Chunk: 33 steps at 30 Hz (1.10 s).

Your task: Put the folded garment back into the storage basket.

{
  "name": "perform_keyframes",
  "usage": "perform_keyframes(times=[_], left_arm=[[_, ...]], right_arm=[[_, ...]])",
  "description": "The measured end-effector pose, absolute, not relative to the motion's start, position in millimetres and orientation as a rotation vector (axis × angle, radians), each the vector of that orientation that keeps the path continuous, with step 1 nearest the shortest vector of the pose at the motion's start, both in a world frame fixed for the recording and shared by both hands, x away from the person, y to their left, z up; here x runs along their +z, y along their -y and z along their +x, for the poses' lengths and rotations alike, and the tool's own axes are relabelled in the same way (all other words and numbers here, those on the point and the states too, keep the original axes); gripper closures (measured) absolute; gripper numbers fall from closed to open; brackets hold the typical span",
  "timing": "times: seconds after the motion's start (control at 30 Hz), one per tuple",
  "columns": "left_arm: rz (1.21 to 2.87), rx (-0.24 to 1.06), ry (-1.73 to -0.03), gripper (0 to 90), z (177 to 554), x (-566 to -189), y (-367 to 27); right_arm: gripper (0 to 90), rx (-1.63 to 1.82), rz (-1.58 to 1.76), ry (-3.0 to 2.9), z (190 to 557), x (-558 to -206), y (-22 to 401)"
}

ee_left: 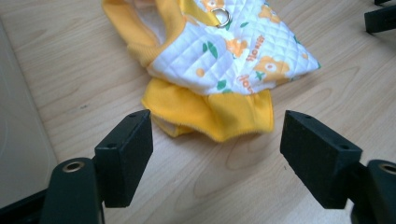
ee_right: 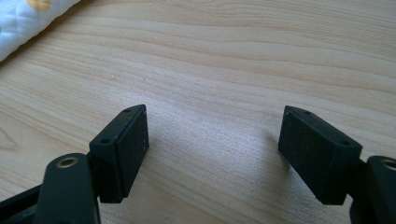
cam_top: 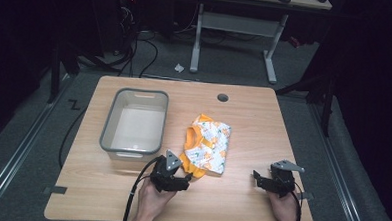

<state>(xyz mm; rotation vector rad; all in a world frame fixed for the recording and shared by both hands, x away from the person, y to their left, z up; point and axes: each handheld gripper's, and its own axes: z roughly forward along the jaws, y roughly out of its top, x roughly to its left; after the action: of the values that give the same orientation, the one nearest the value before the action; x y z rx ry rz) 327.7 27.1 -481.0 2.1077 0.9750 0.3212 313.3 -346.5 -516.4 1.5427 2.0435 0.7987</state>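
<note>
Left hand-held gripper [cam_top: 183, 181]: held low at the near edge of the surface, just short of the garment; its jaws stand wide apart and nothing is gripped between them.
Left gripper view: the yellow hem of the garment [ee_left: 219, 60] is seen just ahead of the open jaws, not yet between them, with bare wood under the pads.
Right hand-held gripper [cam_top: 261, 179]: held at the near right of the surface, well apart from the garment; its jaws are also spread wide and nothing is held, with bare wood seen between them in its own view.
Surface [cam_top: 263, 128]: a light wooden top with a small round hole near the far edge.
Garment: a small quilted piece, white with orange and green print and yellow trim, lying folded and flat near the middle of the surface, just to the right of the tub; a small metal ring [ee_left: 223, 17] is sewn near its neck.
Tub [cam_top: 106, 132]: a grey plastic container at the left of the middle, with nothing seen inside.
Progress: judged to be at the start; the garment has not been gripped or lifted, and the tub has received nothing.
What is left: the garment is yet to be taken up, probably by the left hand-held gripper at the yellow hem, and likely placed in the tub beside it.
</note>
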Motion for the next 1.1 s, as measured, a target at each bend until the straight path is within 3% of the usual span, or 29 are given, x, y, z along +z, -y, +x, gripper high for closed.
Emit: perform_keyframes(times=[0.43, 1.1], left_arm=[[2.142, 0.317, -1.001, 19.9, 364.9, -468.9, 7.1], [2.165, 0.344, -1.17, 15.2, 422.5, -484.0, 33.0]], right_arm=[[24.6, 0.801, 1.544, -2.044, 313.0, -516.4, 346.0], [24.6, 0.801, 1.545, -2.044, 312.8, -516.4, 345.8]])
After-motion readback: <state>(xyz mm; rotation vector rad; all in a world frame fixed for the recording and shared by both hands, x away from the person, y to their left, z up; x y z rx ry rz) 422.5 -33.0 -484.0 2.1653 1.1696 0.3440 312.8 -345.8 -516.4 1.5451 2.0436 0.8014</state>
